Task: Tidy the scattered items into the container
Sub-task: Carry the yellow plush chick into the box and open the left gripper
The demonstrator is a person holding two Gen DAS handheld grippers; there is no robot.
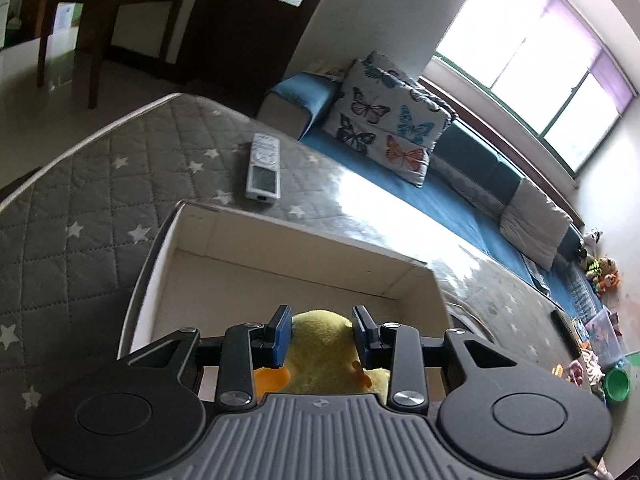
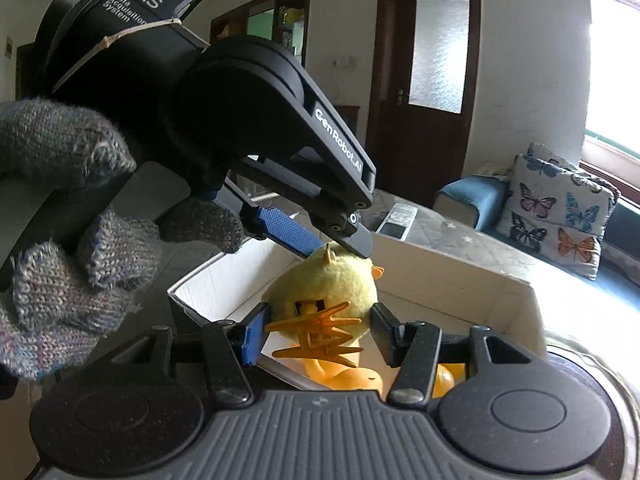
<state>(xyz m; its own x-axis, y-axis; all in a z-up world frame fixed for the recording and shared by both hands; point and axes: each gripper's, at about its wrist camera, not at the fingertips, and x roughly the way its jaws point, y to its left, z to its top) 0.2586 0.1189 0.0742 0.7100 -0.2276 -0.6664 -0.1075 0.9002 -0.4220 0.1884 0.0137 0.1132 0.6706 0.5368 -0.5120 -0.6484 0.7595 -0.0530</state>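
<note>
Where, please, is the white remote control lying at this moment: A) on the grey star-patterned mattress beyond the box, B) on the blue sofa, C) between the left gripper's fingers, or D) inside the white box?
A: the white remote control lies on the grey star-patterned mattress, past the far wall of the white box.

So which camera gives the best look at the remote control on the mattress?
The left wrist view. There the remote control lies whole and unobstructed on the quilted mattress, beyond the white box. In the right wrist view the remote is small, partly hidden behind the box wall and the left tool.
</note>
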